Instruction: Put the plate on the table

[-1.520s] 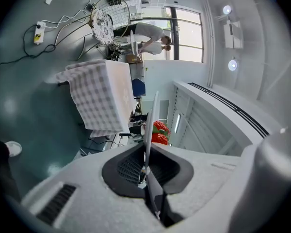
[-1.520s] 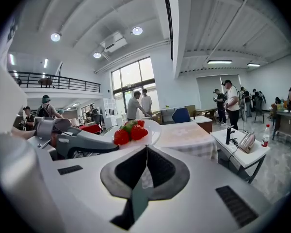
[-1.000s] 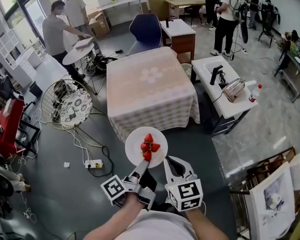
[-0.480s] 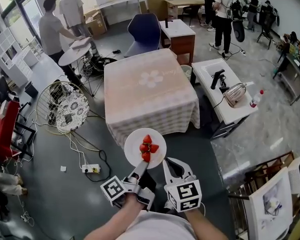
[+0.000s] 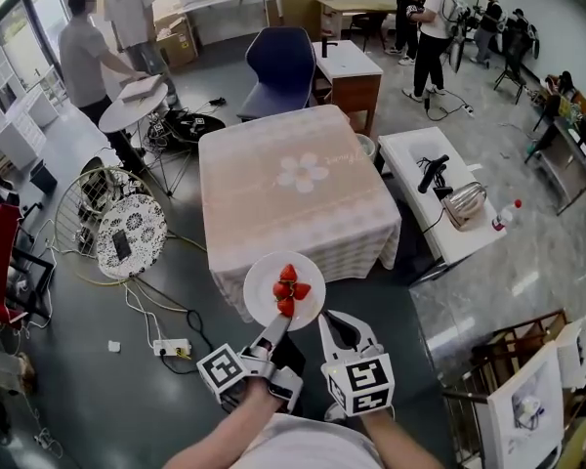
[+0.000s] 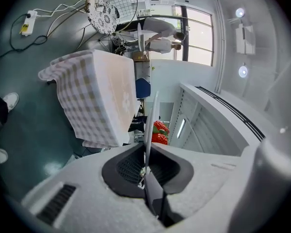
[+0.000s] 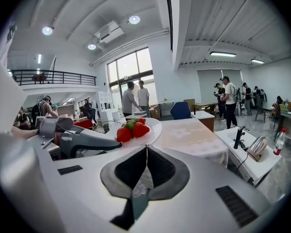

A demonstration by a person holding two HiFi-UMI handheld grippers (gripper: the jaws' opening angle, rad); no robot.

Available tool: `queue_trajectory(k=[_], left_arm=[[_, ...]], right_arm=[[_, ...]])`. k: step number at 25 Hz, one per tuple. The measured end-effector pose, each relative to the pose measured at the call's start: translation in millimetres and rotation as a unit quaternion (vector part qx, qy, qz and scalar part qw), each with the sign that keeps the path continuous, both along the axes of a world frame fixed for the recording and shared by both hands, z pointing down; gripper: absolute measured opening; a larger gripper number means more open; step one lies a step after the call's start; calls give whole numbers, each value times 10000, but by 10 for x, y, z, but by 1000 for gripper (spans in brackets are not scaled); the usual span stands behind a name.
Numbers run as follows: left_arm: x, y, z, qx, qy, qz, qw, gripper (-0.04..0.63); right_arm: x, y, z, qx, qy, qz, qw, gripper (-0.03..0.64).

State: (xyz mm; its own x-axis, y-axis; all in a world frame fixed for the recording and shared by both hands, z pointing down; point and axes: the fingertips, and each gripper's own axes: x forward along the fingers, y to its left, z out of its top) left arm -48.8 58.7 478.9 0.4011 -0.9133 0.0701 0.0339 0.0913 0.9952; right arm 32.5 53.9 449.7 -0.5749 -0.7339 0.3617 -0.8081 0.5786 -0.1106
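White-bodied and set narrow, the left gripper pinches the near rim of the plate. In the left gripper view the thin rim runs edge-on between the jaws. The plate reaches straight forward from the jaws, held about level in the air, with a small heap of strawberries at its middle.

The right gripper sits just beside the same near rim, on the plate's right, with its jaws closed together on nothing. Whether its tip touches the plate I cannot tell.

Beyond the plate's far rim lies the desk under a checked cloth, dead ahead of both grippers. The plate hangs in front of the desk's near edge, not yet over the top. As I judge it, the coming move is a forward carry over that edge, then a level set-down, all borne by the left gripper.
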Motion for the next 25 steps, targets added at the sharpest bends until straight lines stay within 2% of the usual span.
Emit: queue_trajectory(k=[10,17,25], left_arm=[[-721,-634,46,-29,253,49,9997,25],[-1243,-835,25,55,337,-211,9992,25],[-1520,-992,25,110,290,-403,9987,25]], right_arm=[[-722,-599,30,-103,241,54,9996,5],[-1251,-819,30,-77,258,-187,9995,5],[-1502,-1033,1,43,193,-334,9992,5]])
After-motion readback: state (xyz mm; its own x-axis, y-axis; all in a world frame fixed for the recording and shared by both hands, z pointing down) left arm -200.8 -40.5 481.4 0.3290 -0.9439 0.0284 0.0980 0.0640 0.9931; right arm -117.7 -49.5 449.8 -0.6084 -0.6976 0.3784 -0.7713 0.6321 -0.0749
